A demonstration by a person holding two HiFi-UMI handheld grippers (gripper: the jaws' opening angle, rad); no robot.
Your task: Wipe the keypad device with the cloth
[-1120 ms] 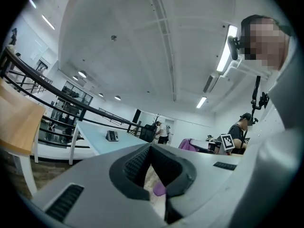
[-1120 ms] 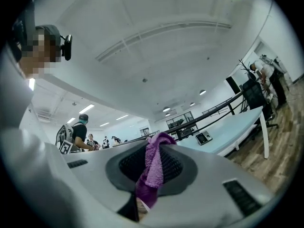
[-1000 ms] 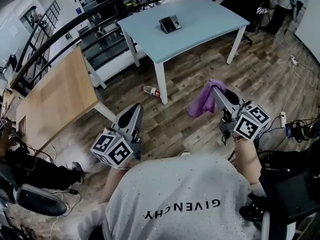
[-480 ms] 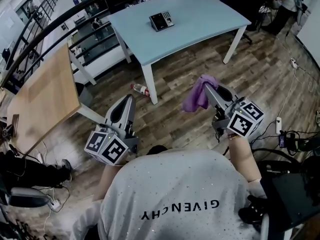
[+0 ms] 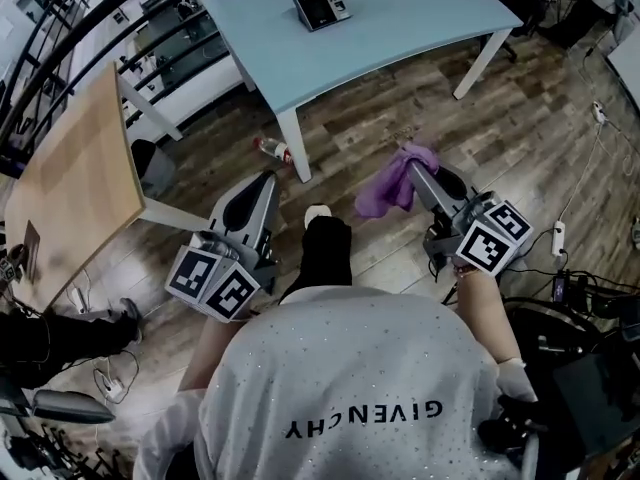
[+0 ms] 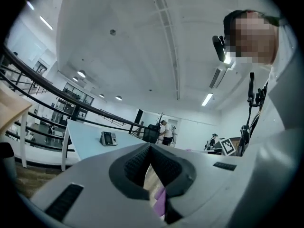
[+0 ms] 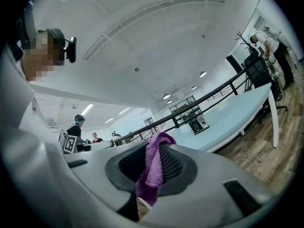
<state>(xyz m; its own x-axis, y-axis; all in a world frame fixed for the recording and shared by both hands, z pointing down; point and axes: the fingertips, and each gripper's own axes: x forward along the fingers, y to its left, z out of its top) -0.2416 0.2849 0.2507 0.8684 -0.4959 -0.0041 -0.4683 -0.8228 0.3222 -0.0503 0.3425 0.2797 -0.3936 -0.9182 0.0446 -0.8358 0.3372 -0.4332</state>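
The right tool (image 5: 412, 172) is clamped on the purple cloth (image 5: 386, 194). The left tool (image 5: 266, 182) is closed and empty. The keypad device (image 5: 322, 7) lies on the light-blue table (image 5: 430, 23), well apart from both tools.

Keypad device (image 5: 322, 8), far ahead of both grippers: keys and screen too small to make out in any view. Light-blue table (image 5: 420, 18) under it: far edge cut off by top of head view. Cloth (image 7: 152, 167): lower end drops out of sight between jaws of right gripper (image 5: 413, 175). In left gripper view only a purple sliver shows through the jaw gap. Bottle (image 5: 272, 149) on floor ahead of left gripper (image 5: 264, 180): label unreadable. Hands: hidden under marker cubes (image 5: 492, 243).
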